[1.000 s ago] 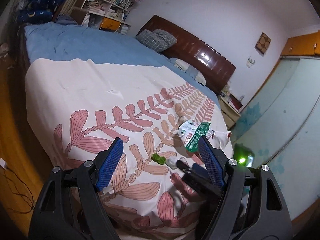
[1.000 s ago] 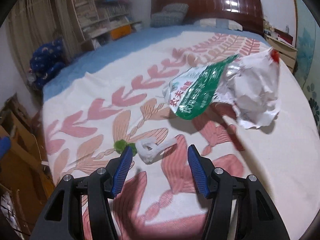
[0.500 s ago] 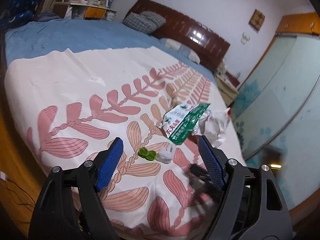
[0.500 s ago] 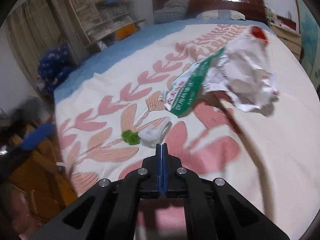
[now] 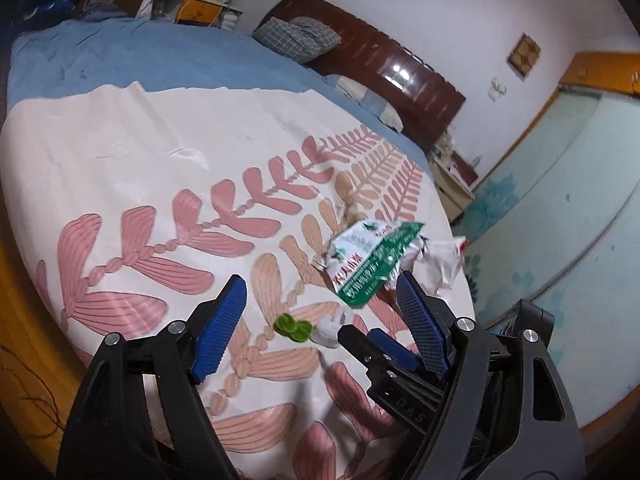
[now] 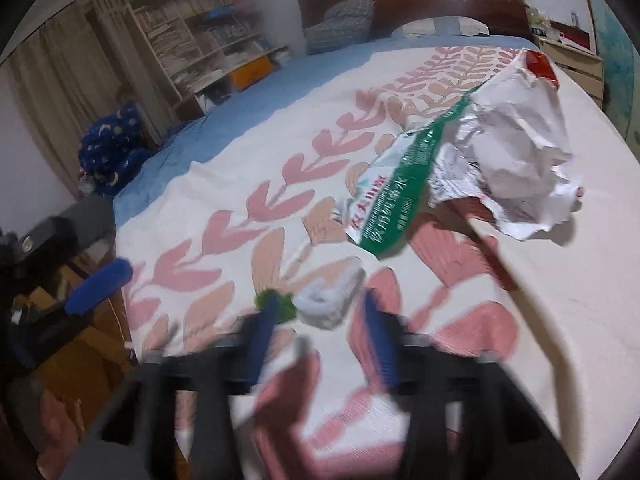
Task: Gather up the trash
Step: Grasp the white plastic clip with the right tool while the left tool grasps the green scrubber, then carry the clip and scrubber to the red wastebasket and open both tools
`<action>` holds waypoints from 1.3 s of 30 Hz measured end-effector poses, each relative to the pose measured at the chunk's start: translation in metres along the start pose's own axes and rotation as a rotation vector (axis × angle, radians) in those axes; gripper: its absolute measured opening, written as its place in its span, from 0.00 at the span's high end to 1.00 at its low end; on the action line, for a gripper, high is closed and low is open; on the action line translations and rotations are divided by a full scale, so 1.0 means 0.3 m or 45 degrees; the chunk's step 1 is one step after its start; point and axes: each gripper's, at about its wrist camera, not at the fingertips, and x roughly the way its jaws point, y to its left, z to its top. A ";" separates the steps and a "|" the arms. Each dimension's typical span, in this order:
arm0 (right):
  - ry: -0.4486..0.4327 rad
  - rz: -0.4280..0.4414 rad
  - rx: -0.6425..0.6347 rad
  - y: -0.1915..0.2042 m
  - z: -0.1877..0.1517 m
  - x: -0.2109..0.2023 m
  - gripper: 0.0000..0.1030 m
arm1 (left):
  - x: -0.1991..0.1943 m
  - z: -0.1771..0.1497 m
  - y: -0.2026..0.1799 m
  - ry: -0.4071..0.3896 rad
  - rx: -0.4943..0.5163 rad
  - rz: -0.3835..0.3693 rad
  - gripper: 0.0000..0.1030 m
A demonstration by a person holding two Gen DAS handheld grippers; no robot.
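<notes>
Trash lies on a cream blanket with pink leaves: a green-and-white wrapper (image 5: 368, 264) (image 6: 396, 196), crumpled white paper (image 5: 440, 264) (image 6: 516, 160) beside it, a small white wad (image 5: 330, 326) (image 6: 328, 300) and a tiny green scrap (image 5: 294, 326) (image 6: 280, 306). My left gripper (image 5: 320, 292) hovers open and empty short of the wad and scrap. My right gripper (image 6: 320, 300) is blurred, its jaws opening, its tips on either side of the white wad without pressing it. Its finger (image 5: 376, 344) shows beside my left gripper's right finger.
The bed's blue sheet (image 5: 160, 60) stretches to a dark wooden headboard (image 5: 384, 68) with a checked pillow (image 5: 298, 36). Bookshelves (image 6: 208, 48) stand beyond the far side, a nightstand (image 6: 572, 56) by the headboard. The blanket edge drops off near both grippers.
The right gripper was open, snapped shut half a second ago, and now stands open again, closer to the white wad. The left gripper has drifted nearer the trash.
</notes>
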 end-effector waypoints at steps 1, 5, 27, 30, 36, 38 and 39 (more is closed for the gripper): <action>0.011 -0.031 -0.021 0.012 0.000 0.018 0.51 | 0.000 0.008 0.016 0.001 -0.023 -0.016 0.25; 0.135 -0.113 -0.054 0.029 -0.002 0.124 0.71 | 0.013 0.026 0.053 0.000 -0.077 -0.032 0.25; 0.017 -0.034 0.133 -0.179 -0.071 -0.168 0.91 | 0.315 -0.115 -0.056 0.309 0.097 0.244 0.52; 0.006 -0.025 0.128 -0.183 -0.073 -0.186 0.91 | 0.330 -0.122 -0.026 0.306 0.066 0.316 0.68; 0.013 -0.006 0.141 -0.195 -0.072 -0.202 0.91 | 0.347 -0.126 -0.029 0.304 0.060 0.278 0.71; 0.017 -0.001 0.147 -0.199 -0.073 -0.205 0.91 | 0.368 -0.131 -0.047 0.324 0.091 0.278 0.73; 0.014 -0.003 0.146 -0.202 -0.072 -0.209 0.91 | 0.376 -0.131 -0.052 0.331 0.102 0.282 0.78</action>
